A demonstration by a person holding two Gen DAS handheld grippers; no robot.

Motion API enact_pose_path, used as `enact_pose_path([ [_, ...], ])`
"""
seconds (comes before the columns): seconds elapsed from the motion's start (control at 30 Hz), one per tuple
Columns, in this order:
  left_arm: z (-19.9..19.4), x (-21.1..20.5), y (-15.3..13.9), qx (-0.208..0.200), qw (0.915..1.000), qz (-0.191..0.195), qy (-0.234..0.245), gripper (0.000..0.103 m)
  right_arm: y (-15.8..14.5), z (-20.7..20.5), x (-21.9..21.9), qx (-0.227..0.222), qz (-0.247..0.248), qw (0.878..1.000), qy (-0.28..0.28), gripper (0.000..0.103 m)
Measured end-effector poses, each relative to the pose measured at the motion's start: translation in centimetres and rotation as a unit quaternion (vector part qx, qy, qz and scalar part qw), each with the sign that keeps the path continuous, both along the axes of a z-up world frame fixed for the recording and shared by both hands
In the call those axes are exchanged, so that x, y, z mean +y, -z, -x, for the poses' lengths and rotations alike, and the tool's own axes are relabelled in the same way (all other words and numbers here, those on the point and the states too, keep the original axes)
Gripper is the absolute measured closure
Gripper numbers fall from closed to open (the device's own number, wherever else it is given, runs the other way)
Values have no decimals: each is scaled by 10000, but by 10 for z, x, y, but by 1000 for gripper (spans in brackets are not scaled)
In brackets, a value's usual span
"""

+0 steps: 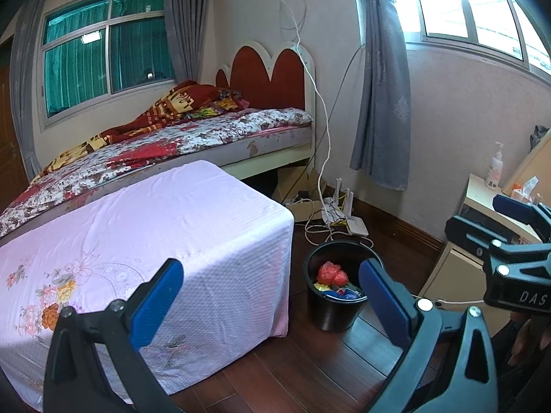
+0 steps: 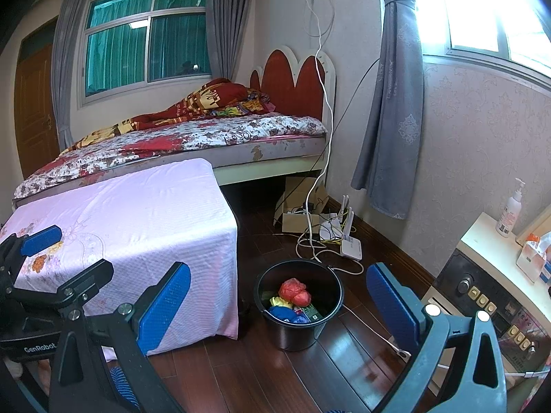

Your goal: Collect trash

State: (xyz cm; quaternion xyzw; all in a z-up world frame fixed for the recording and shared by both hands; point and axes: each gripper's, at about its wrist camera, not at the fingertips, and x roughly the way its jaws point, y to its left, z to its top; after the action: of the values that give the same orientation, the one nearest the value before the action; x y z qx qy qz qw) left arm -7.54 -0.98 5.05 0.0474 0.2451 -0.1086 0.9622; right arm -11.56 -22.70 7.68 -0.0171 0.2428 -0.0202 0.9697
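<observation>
Left wrist view: left gripper [image 1: 270,304], black frame with ribbed blue pads [image 1: 156,301], was held level above the floor, fingers spread wide and empty, aimed over the corner of a low table. The right gripper [image 1: 496,220] showed at the right edge, its blue-padded fingers apart with nothing between them. Black plastic bucket [image 1: 332,313], round and smooth-walled, stood on the dark glossy wood floor [image 1: 310,371] just beside the table; inside lay the trash [image 1: 332,273], a crumpled red plastic wad over yellow and blue pieces. The table wore a pink waffle-textured cloth [image 1: 193,227] with a flower print at the near left. Behind stood a bed [image 1: 193,134] with a floral cover and a red scalloped headboard. White cables and a router [image 1: 356,225] lay on the floor by the wall. Right wrist view: right gripper [image 2: 279,308], same build, was level with its fingers set wide, nothing held, framing the bucket [image 2: 299,330] from above. The trash [image 2: 294,292] sat in the bucket's bottom, red wad uppermost. The left gripper [image 2: 70,253], marked GenRobot, reached over the pink cloth [image 2: 137,213] at the left, fingers parted. A white pump bottle [image 2: 511,210] stood upright on a cream cabinet [image 2: 482,241] at the right. Grey patterned curtain [image 2: 392,103] hung tied beside the bright window.
</observation>
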Motion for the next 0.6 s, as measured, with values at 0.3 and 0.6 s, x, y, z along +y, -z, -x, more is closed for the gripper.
enact_pose_path([
  [0.3, -3, -4, -4, 12, 10000, 1, 36, 1, 5, 1, -1, 15, -4, 10000, 4, 0],
  [0.6, -4, -5, -1, 1, 10000, -57, 45, 1, 6, 1, -2, 30, 2, 10000, 11, 0],
])
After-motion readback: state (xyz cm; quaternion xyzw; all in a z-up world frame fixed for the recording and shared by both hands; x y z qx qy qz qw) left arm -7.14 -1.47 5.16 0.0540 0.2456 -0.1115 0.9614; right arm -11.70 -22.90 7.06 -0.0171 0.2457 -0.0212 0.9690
